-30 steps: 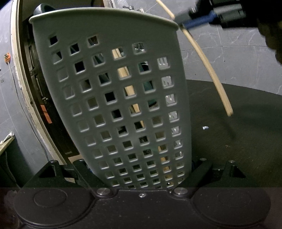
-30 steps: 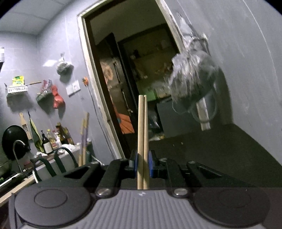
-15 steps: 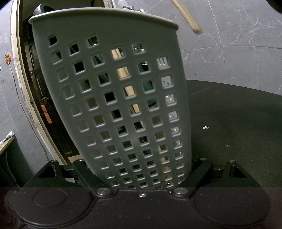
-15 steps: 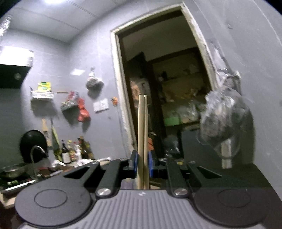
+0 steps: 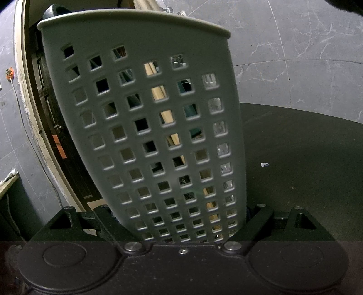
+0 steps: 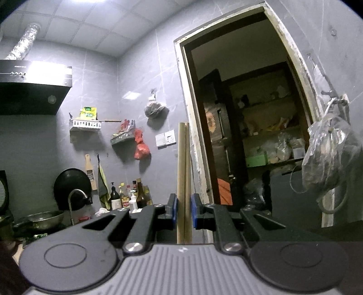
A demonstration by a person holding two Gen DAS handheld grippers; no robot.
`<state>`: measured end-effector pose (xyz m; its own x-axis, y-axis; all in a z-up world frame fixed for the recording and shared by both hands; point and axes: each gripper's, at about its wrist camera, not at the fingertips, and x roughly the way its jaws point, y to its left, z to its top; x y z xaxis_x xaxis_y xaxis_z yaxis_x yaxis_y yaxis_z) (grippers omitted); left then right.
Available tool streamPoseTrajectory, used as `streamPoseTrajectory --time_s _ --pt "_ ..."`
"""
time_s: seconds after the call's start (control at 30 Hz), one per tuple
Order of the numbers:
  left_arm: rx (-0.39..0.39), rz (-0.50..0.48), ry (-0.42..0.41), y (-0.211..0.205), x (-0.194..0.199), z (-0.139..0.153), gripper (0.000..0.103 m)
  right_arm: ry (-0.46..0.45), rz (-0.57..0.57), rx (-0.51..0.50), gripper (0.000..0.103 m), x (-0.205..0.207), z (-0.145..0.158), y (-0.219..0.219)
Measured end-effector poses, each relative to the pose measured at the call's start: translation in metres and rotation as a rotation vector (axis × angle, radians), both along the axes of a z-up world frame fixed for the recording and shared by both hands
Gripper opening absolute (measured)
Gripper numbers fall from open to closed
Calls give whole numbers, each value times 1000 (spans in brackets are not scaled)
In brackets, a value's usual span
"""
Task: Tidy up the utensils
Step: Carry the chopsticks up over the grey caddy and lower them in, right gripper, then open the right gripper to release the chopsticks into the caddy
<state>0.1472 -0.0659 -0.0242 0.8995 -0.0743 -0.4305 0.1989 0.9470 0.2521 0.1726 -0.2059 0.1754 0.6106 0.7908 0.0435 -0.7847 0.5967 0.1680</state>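
Two chopsticks (image 6: 183,177) sit side by side between the blue pads (image 6: 172,211) of the right gripper (image 6: 183,212), clenched on them low down, sticks pointing straight up and away from the camera toward the ceiling and the doorframe (image 6: 192,140); their other ends are below the frame, out of sight. Left gripper (image 5: 181,223) is clamped on the base of the grey perforated utensil holder (image 5: 147,127), fingers on either side of its narrow lower end, holder standing over the dark round table (image 5: 295,158) and leaning a bit left in this fisheye. Through the square holes: pale wooden sticks (image 5: 169,118) already inside, plus something teal (image 5: 189,109) and a dark handle poking above the rim at top left (image 5: 55,11); can't identify those further. More pale wood shows just above the rim at top centre (image 5: 145,5), but I can't tell whether it's the right gripper's pair coming in or sticks already loaded. Judgement: partly done, holder has several items in it, current pair not yet dropped. Left to do: line the pair up over the mouth, lower, let go. No loose utensils visible on the table in either view, so possibly near the end, but most of the table is out of shot. Risk: tips catching the rim or a hole.
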Motion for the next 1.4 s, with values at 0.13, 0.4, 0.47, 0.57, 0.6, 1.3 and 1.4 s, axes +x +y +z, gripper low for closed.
streamPoseTrajectory --time_s 0.13,0.4,0.47,0.57,0.6,1.3,1.4 --pt "1 0 0 1 0 0 88 27 2 -2 14 4 -9 1" --pt "5 1 -2 -1 -1 0 88 65 -14 -39 15 5 -30 2" --pt "7 2 -3 -3 -2 0 88 73 -19 -47 15 4 -34 3" --pt "11 3 -4 -6 -3 0 88 77 -25 -56 15 2 -41 4" --pt "13 4 -5 -6 -3 0 88 81 -24 -54 15 1 -43 4" --pt "22 5 -9 -10 -3 -1 89 145 -67 -141 16 -6 -84 7" --pt "22 5 -9 -10 -3 -1 89 150 -73 -141 16 -6 -89 8"
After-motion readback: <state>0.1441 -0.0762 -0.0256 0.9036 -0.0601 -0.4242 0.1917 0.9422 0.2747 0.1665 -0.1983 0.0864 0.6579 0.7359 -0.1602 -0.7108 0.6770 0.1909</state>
